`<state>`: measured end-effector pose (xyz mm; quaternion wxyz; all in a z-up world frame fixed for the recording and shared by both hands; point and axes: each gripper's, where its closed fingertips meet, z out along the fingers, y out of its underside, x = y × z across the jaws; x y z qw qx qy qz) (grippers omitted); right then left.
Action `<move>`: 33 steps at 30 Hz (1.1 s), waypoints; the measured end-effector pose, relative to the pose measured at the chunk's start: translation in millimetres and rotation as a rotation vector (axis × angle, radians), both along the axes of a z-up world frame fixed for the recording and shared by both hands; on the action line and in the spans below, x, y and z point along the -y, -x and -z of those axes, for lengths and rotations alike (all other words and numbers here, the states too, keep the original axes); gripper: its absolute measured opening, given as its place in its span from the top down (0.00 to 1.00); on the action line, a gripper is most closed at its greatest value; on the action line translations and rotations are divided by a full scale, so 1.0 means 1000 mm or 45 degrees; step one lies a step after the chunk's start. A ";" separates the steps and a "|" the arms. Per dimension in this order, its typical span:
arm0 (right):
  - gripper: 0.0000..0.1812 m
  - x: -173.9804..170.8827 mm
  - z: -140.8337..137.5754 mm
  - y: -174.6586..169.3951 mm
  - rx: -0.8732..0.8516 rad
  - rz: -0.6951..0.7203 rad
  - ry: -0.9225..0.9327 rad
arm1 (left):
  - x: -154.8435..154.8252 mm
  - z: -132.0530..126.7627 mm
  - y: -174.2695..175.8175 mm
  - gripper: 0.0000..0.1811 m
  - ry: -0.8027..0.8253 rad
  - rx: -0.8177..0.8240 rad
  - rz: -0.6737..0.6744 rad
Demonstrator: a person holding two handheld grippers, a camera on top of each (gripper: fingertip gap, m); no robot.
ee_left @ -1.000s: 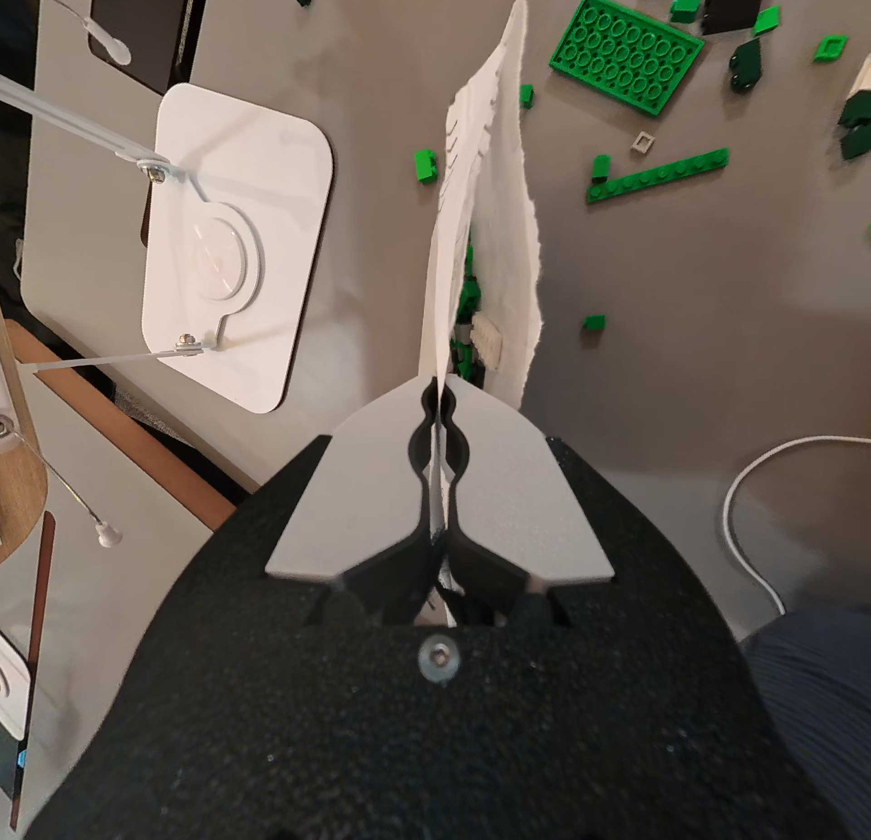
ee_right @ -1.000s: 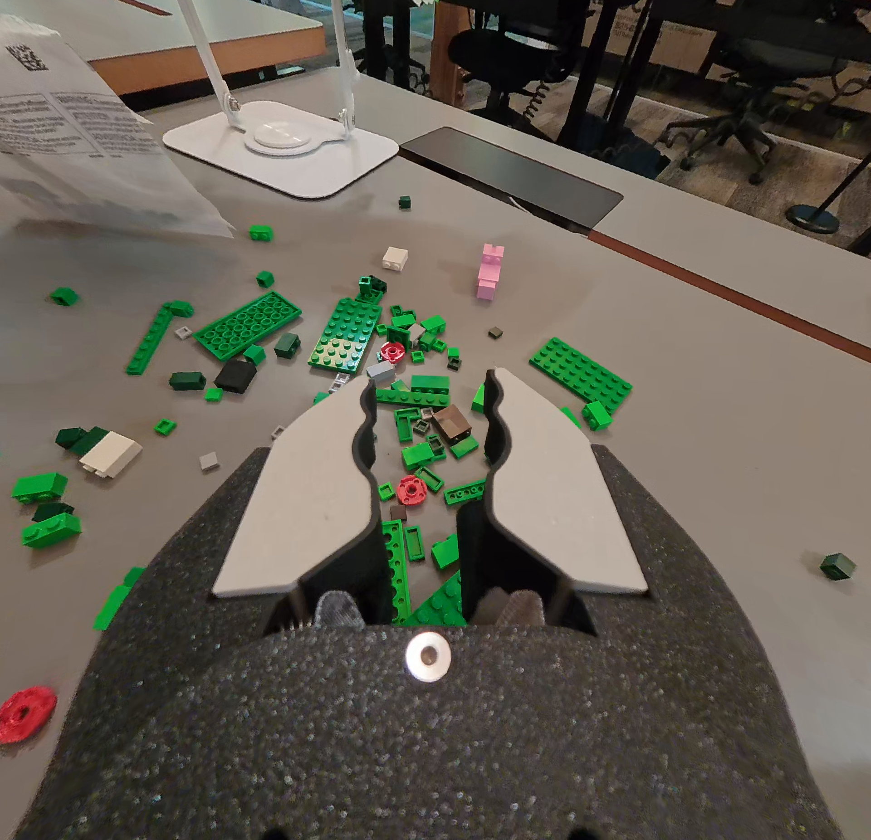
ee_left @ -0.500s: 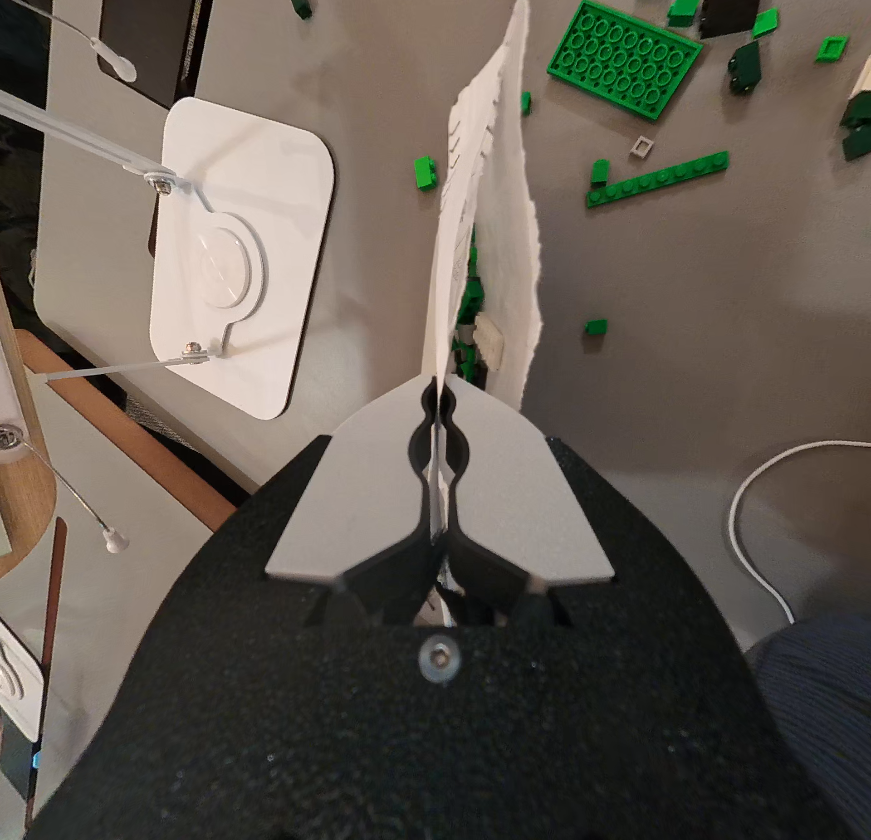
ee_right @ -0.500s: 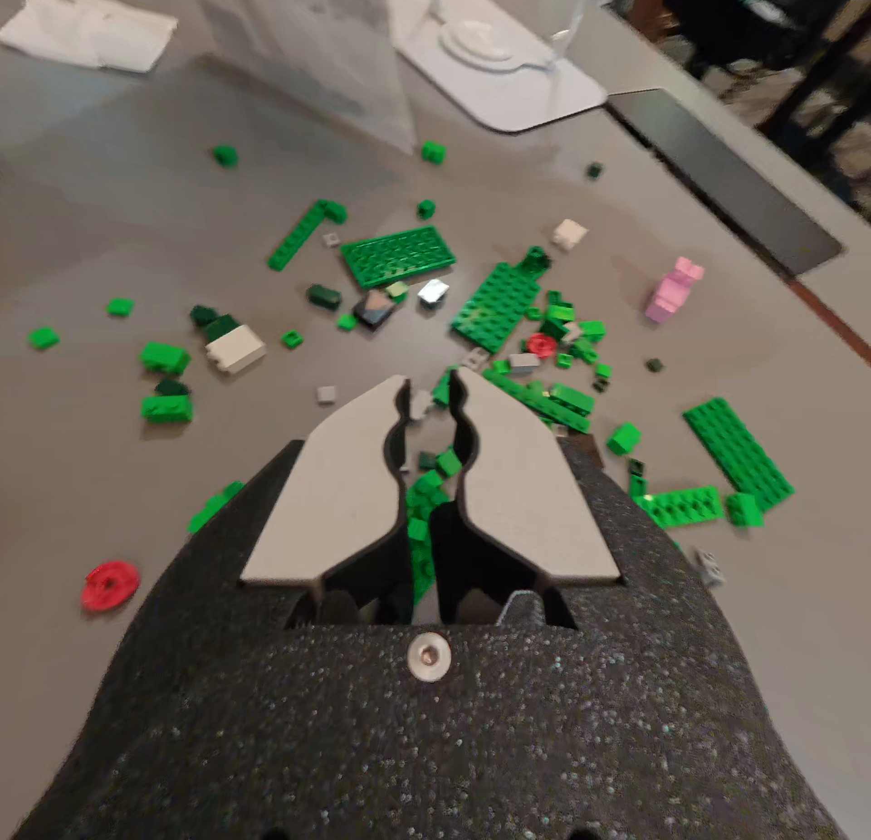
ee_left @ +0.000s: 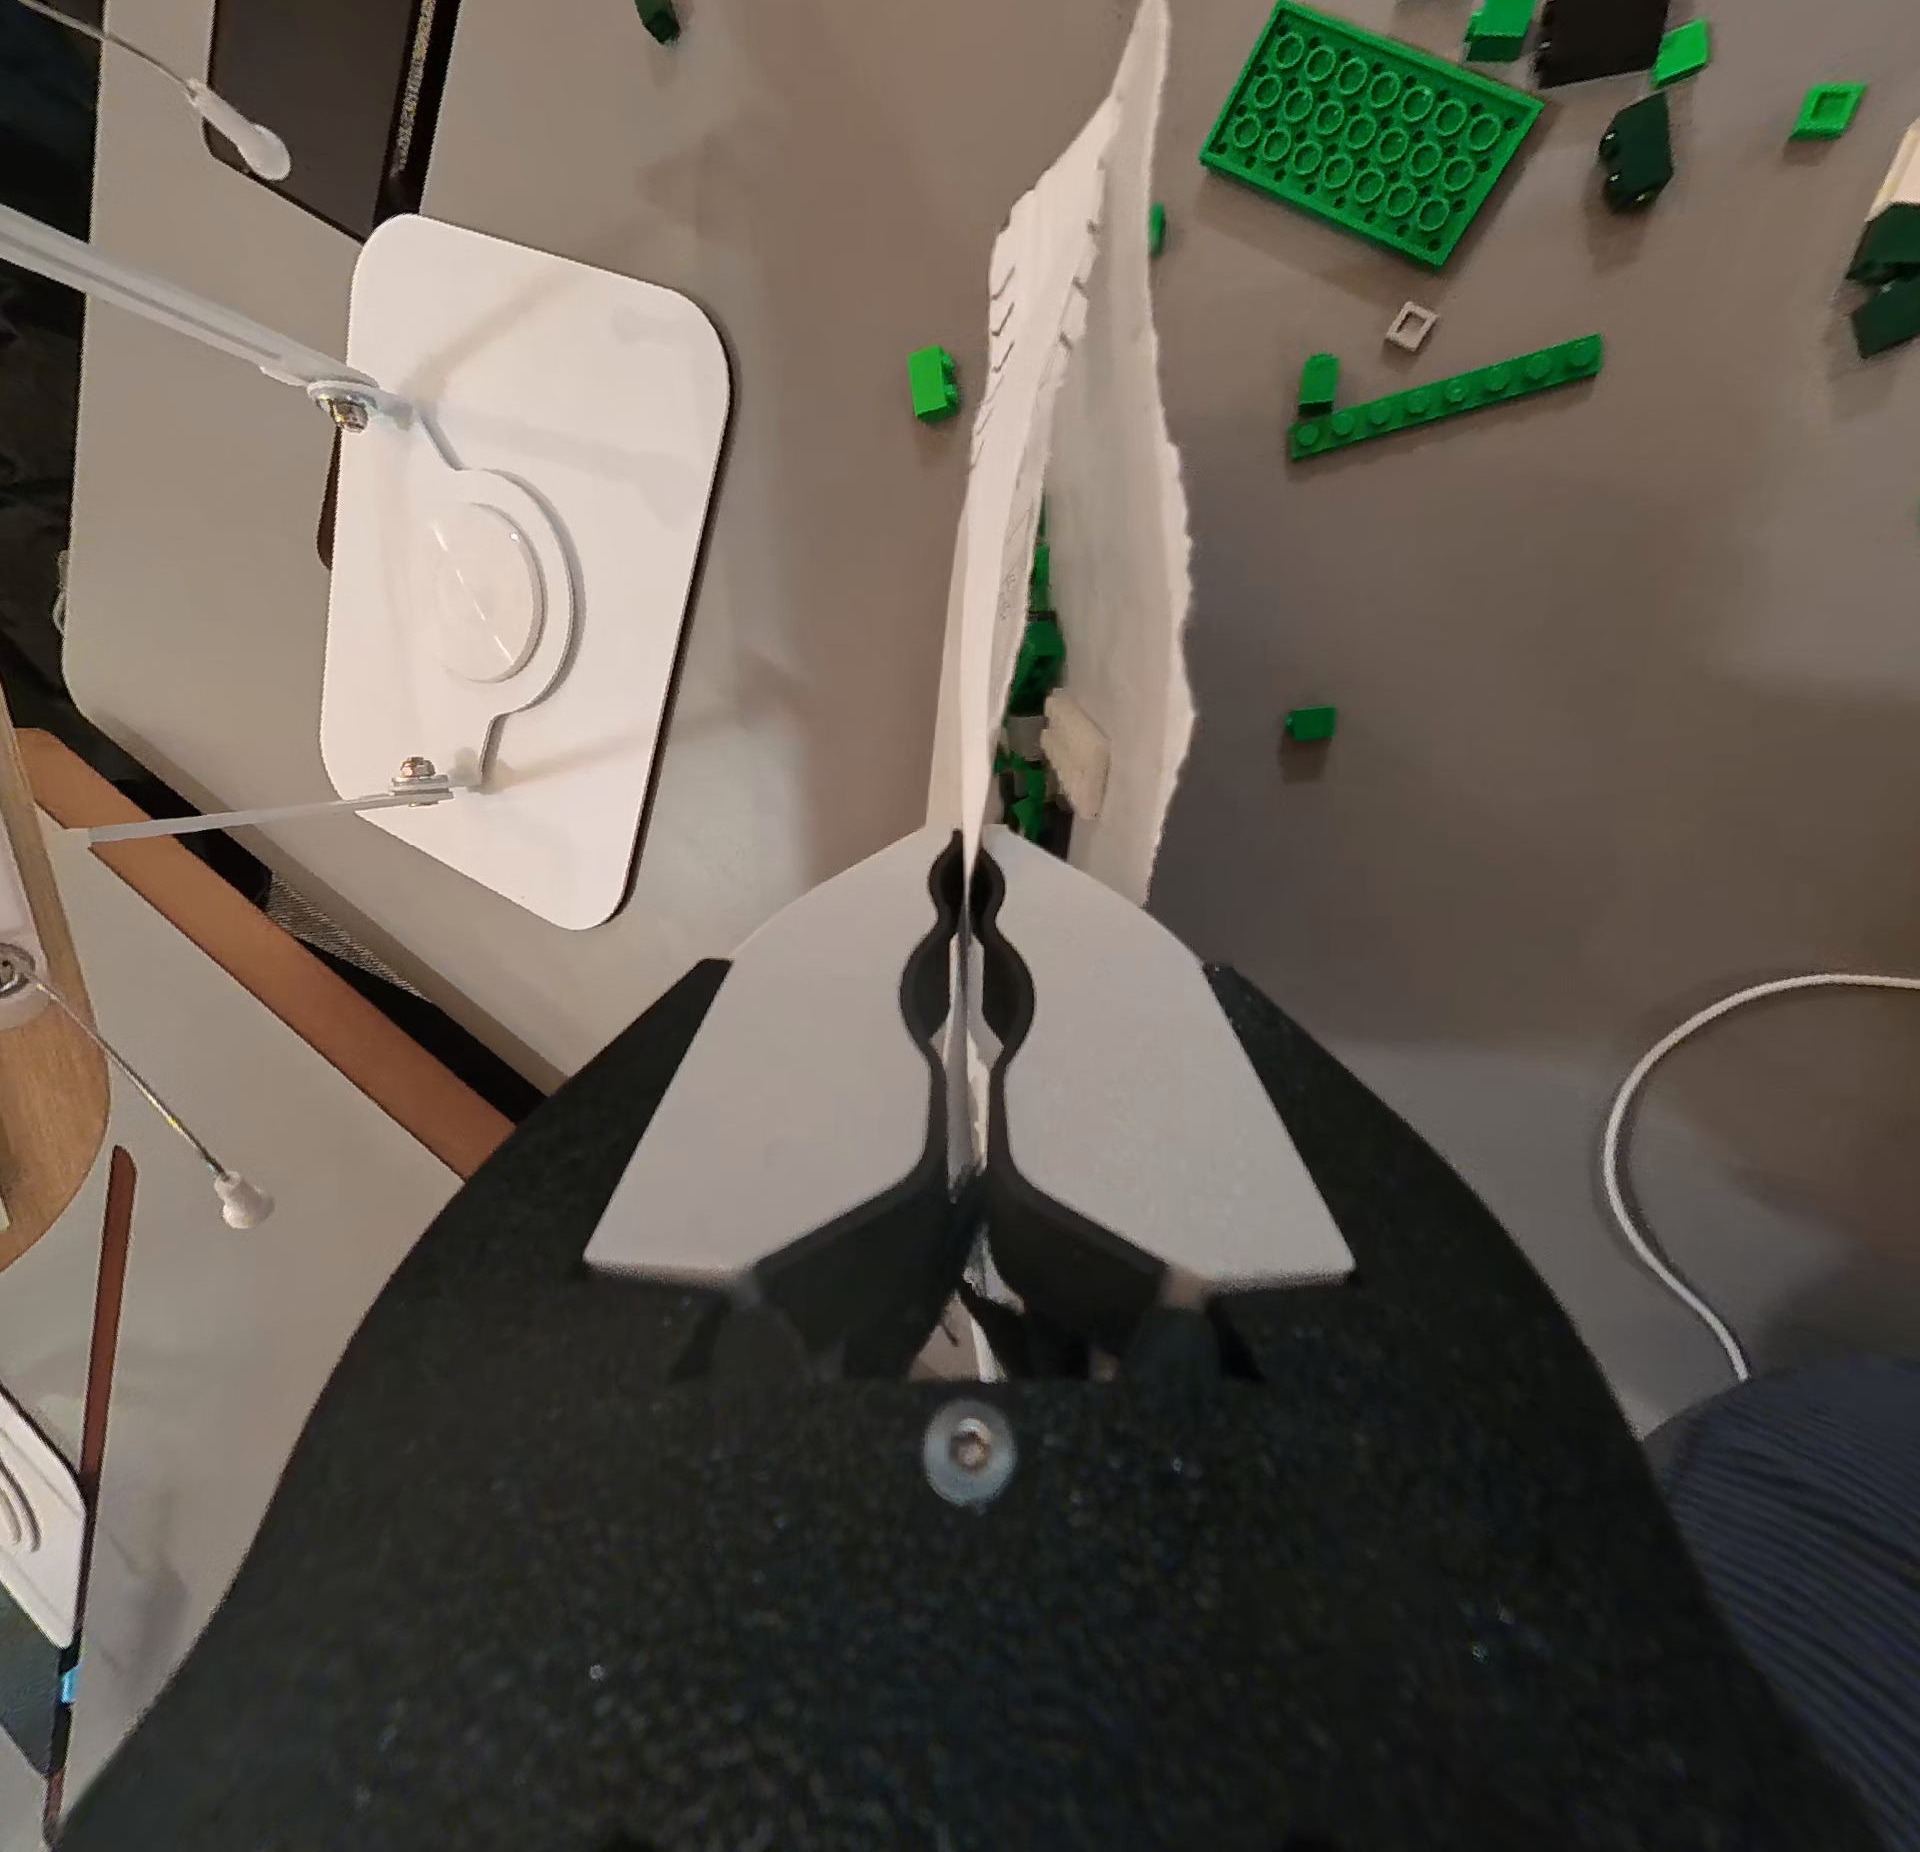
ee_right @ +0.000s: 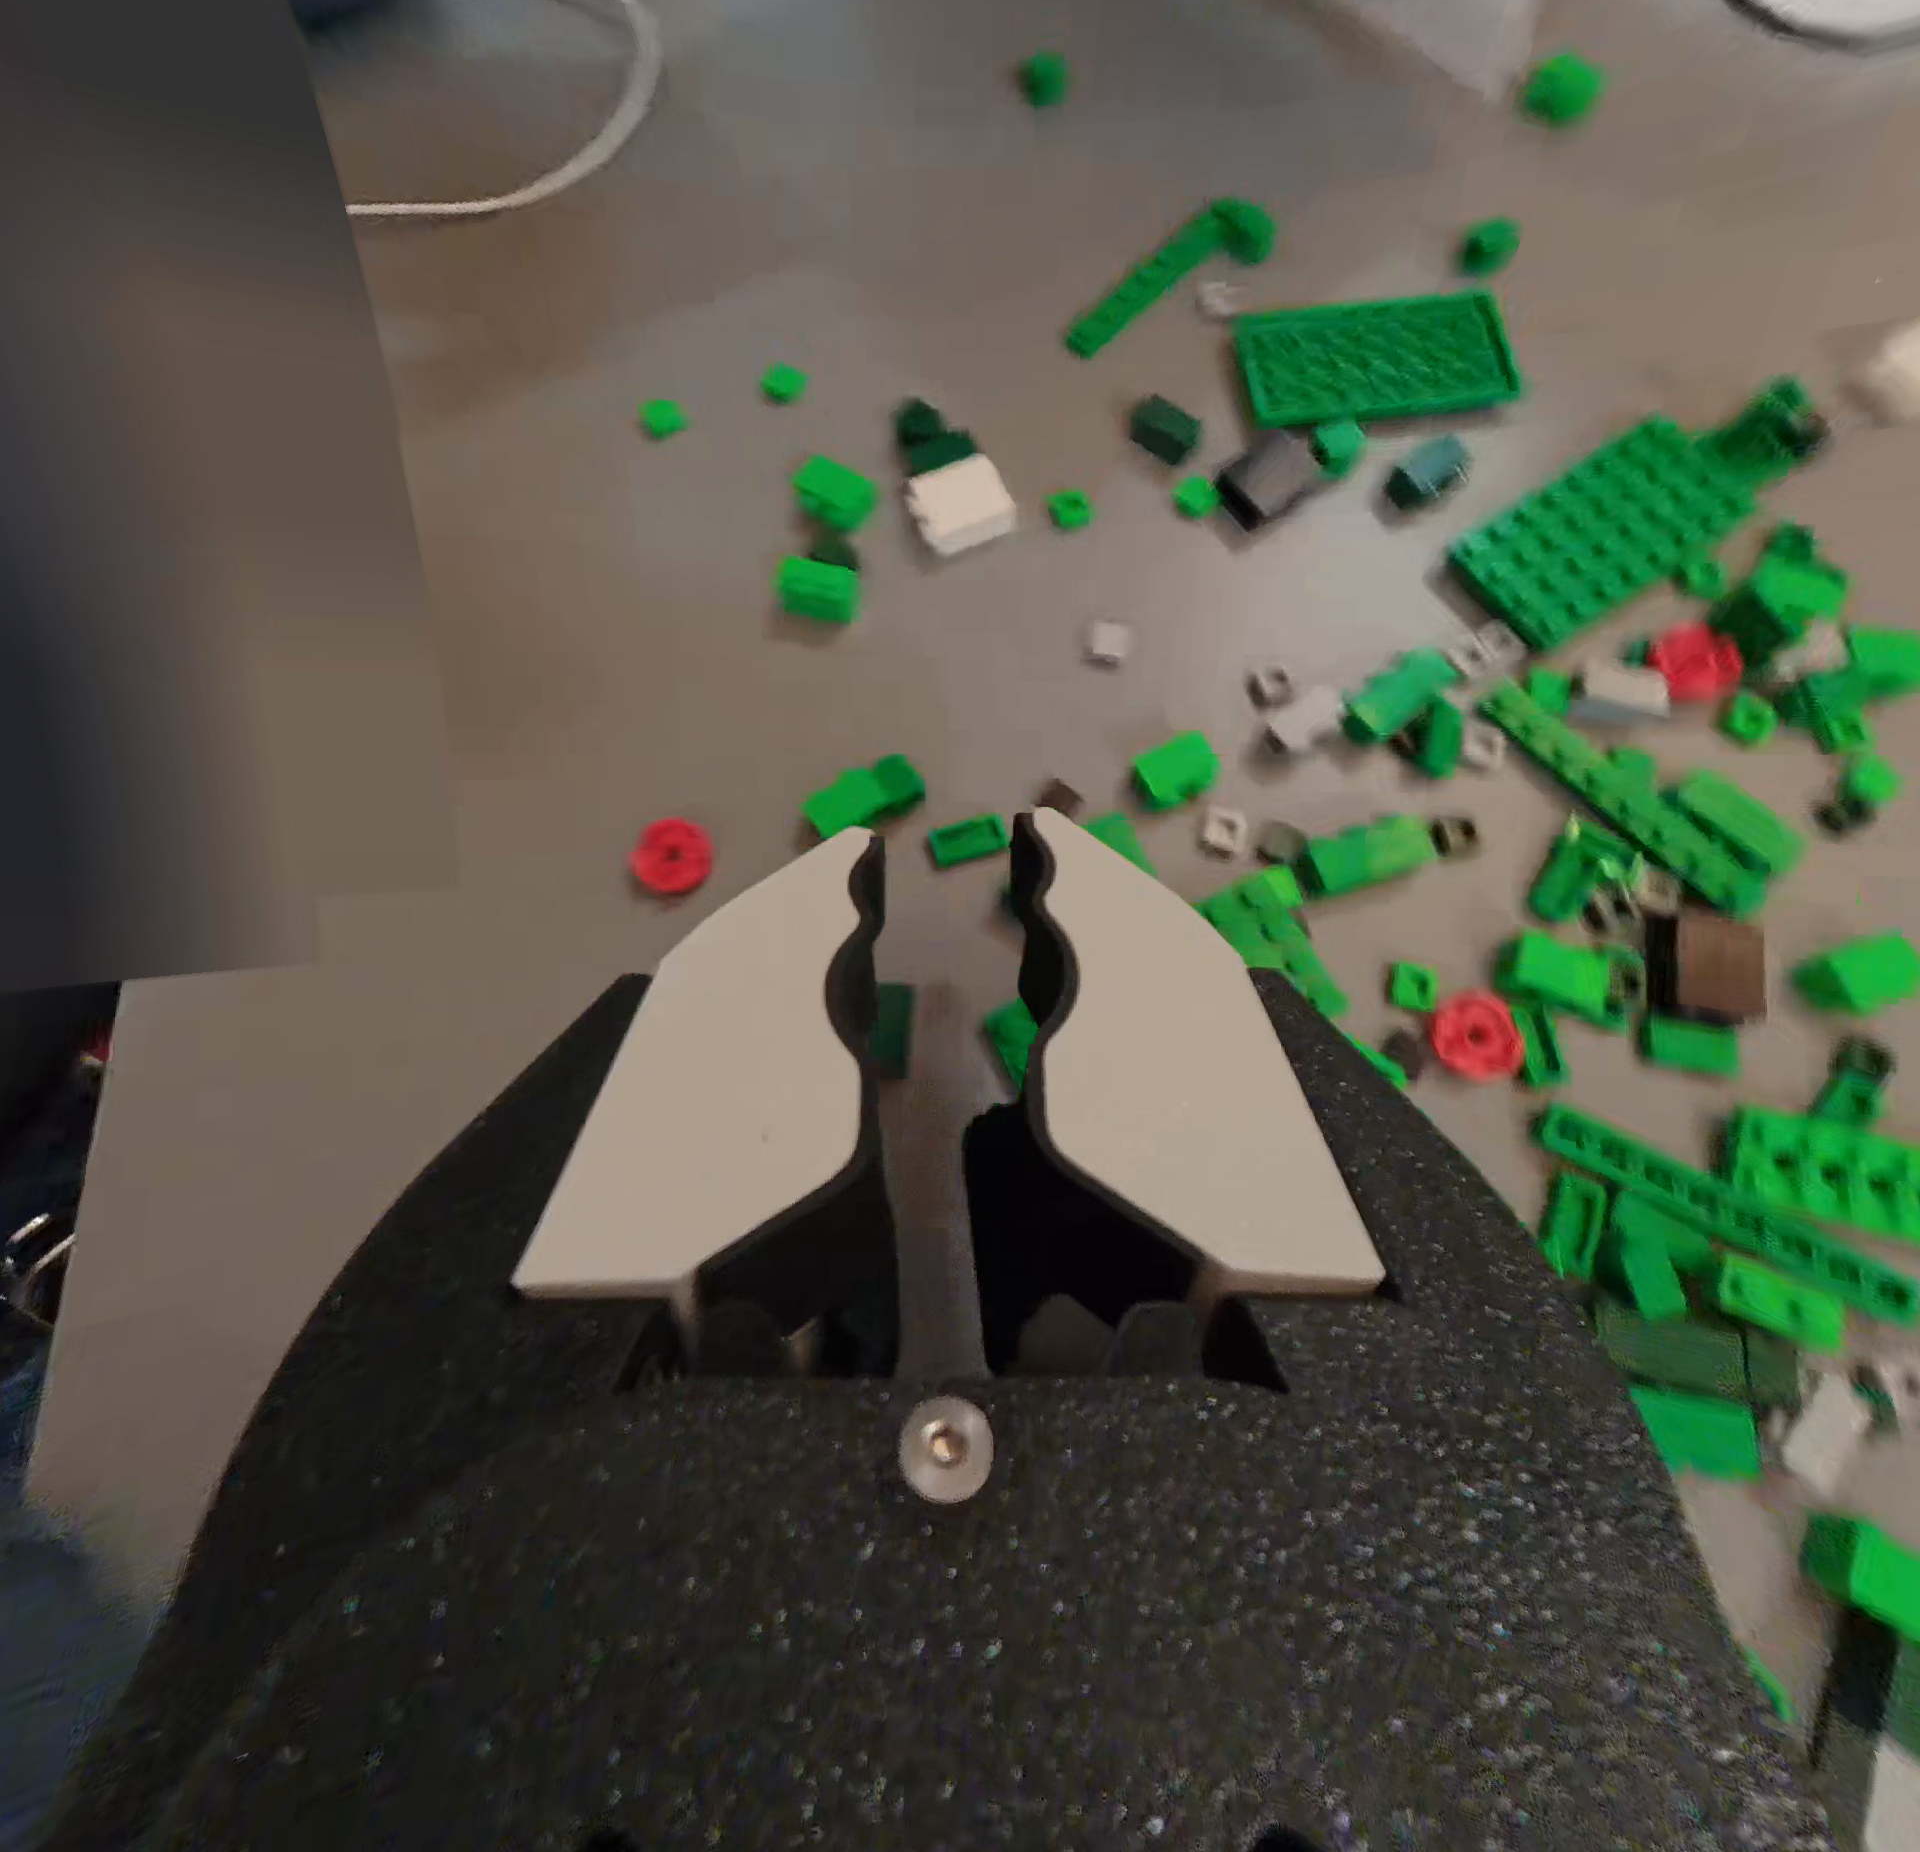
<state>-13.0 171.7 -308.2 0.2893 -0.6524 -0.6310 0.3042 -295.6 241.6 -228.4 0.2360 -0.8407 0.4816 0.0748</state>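
The left claw [ee_left: 967, 852] is clenched on a white bag [ee_left: 1127, 514] with bricks inside; the right claw [ee_right: 948, 834] is released above green bricks [ee_right: 1174, 768] on the table [ee_right: 831, 244].

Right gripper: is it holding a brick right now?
No, the right gripper is open and empty, with the grey table showing between its jaws.

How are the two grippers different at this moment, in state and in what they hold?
The left gripper is shut on a white paper bag with a torn edge; the right gripper is open and holds nothing. The left one keeps the bag hanging above the grey table, with green bricks inside; the right one hovers over loose bricks, nearest a small green plate. Both have grey fingers on a black body.
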 end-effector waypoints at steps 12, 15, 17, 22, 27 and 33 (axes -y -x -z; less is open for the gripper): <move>0.82 0.029 0.003 0.051 0.012 -0.196 -0.071 | 0.000 0.001 -0.004 1.00 0.004 -0.017 0.013; 0.82 0.042 0.015 0.064 0.088 -0.273 -0.089 | 0.001 0.002 -0.004 1.00 0.012 -0.026 0.014; 0.82 0.044 0.016 0.070 0.095 -0.283 -0.108 | 0.001 0.002 -0.004 1.00 0.012 -0.025 0.014; 0.83 0.031 -0.001 0.060 0.006 -0.184 -0.128 | 0.001 0.002 -0.003 1.00 0.016 -0.023 0.014; 0.85 -0.026 -0.013 0.016 0.059 0.167 -0.361 | 0.001 0.003 -0.003 1.00 0.018 -0.029 0.015; 0.89 -0.056 -0.026 -0.063 -0.047 0.503 -0.289 | 0.002 0.003 -0.002 1.00 0.032 0.004 0.010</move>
